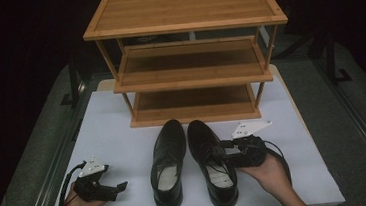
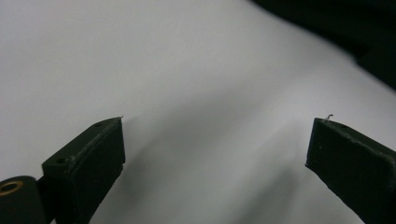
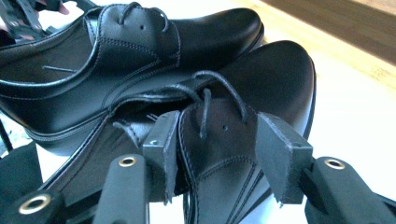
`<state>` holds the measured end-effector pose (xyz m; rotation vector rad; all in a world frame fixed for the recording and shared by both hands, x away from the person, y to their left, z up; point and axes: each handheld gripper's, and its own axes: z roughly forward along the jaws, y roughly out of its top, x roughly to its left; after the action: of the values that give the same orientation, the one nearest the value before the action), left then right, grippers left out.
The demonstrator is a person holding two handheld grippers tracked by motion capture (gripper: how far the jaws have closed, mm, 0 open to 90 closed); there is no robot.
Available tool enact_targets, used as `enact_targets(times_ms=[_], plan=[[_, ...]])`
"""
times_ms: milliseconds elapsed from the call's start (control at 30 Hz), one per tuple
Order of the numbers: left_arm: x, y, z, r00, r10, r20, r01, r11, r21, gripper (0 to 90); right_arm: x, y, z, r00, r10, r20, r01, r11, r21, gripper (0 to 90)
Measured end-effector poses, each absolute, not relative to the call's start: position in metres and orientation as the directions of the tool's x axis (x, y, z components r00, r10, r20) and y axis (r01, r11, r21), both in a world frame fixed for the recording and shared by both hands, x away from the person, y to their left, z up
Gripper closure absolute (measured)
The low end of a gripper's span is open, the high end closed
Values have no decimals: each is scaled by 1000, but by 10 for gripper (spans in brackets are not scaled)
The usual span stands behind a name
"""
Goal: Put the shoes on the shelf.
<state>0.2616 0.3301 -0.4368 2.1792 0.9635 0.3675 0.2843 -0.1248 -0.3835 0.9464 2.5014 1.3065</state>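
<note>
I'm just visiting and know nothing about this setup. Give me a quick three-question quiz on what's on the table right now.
1. True or false: the left gripper is holding a shoe.
2. Which shoe does the right gripper straddle: A) left shoe, B) right shoe?
3. How many levels has the wooden rack?

Key: 1. False; its jaws are open over bare white table. 2. B, around the laced flap. 3. Three.

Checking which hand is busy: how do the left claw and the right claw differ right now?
The left claw lies low on the white table, apart from the left shoe; the right claw is at the right shoe. The left claw's jaws stand wide apart around bare table; the right claw's jaws straddle the right shoe's laced side flap, one inside, one outside, not plainly clamped. Both are black and hand-held.
</note>
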Motion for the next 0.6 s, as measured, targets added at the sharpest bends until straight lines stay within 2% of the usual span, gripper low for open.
enact_targets(times_ms=[267,467,600], plan=[[261,302,-401,732,681,-30,454,-454,767,51,282,-125,-385,-803,575,156,450,414,791,631],[265,281,-375,771,637,-10,396,-467,790,52,280,-126,-384,-815,565,130,419,419,806,795],[271,265,-364,797,604,-12,365,-465,806,60,280,-126,-383,-813,567,132,422,418,804,846]])
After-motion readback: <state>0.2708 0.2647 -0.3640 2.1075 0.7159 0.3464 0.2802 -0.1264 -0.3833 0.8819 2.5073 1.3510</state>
